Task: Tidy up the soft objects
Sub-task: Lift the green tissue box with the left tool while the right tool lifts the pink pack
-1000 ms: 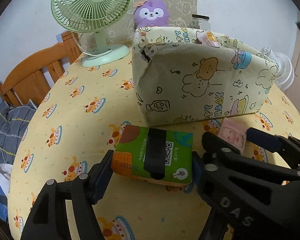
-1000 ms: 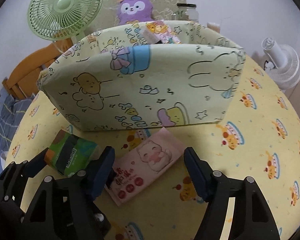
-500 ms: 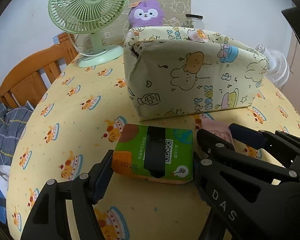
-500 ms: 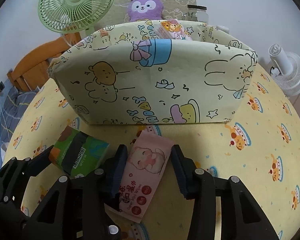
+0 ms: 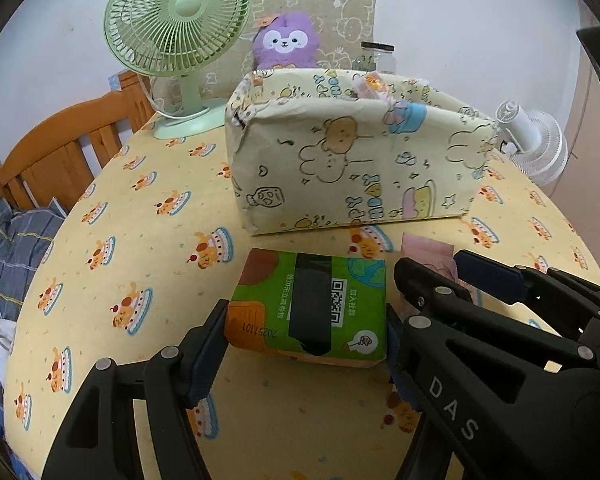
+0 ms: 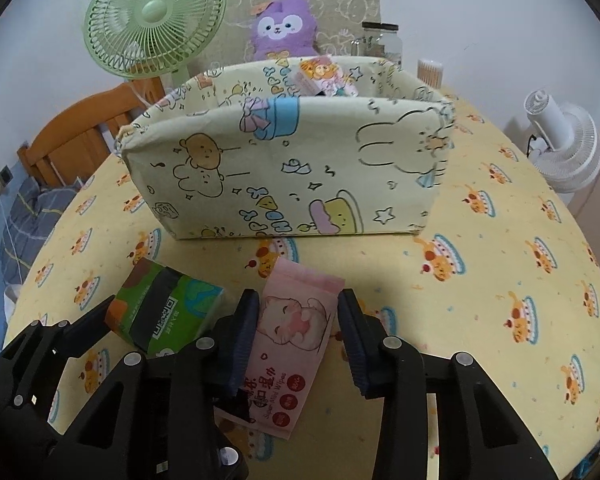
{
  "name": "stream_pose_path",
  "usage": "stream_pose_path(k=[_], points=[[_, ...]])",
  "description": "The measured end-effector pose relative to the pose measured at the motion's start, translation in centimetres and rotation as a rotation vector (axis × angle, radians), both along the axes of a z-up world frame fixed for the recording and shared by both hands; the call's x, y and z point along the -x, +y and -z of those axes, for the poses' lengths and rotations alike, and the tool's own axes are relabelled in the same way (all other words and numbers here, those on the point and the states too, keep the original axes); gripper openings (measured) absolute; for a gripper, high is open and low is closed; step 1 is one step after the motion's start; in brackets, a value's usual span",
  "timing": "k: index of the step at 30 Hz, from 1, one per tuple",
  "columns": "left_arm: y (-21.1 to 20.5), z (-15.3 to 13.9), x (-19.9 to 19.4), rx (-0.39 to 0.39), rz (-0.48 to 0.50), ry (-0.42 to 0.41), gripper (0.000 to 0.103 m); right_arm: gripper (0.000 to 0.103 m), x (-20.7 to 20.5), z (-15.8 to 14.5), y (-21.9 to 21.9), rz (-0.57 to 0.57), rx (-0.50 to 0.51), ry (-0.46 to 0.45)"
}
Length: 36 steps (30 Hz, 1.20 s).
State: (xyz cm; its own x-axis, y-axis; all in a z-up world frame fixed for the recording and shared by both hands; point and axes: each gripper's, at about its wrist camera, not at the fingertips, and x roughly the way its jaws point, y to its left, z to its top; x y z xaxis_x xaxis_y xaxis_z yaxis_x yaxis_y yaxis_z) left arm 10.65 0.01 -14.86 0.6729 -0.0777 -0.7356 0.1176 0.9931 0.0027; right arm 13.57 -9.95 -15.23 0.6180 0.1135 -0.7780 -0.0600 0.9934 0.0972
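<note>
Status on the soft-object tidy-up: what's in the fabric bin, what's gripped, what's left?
Done: one small printed pack already sits in the cartoon-print fabric bin. In hand: the left gripper is shut on the green tissue pack; the right gripper is shut on the pink wet-wipes pack. Left: both packs are low over the yellow tablecloth, short of the bin.

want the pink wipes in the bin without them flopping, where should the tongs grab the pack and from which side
Grip the wipes across the narrow width, at the middle of the long sides, coming from the near end and above. The pack is flat, long and soft, so an end grip would let it droop. The right tongs already pinch it that way, beside the green tissue pack, with the bin straight ahead.
</note>
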Motion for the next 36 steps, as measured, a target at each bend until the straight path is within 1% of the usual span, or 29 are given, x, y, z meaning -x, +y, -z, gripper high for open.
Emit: stream_pose_path(k=[9, 24, 36], points=[[-1.2, -1.6, 1.3, 0.0, 0.003, -0.037, 0.073, 0.043, 1.2, -1.4, -1.1, 0.009, -0.014, -0.044], [-2.9, -4.4, 3.3, 0.006, 0.016, -0.098, 0.072, 0.043, 3.9, -4.5, -3.0, 0.027, -0.025, -0.121], [-3.4, -7.5, 5.0, 0.023, 0.016, -0.162, 0.072, 0.043, 5.7, -7.8, -3.5, 0.03, -0.031, -0.187]])
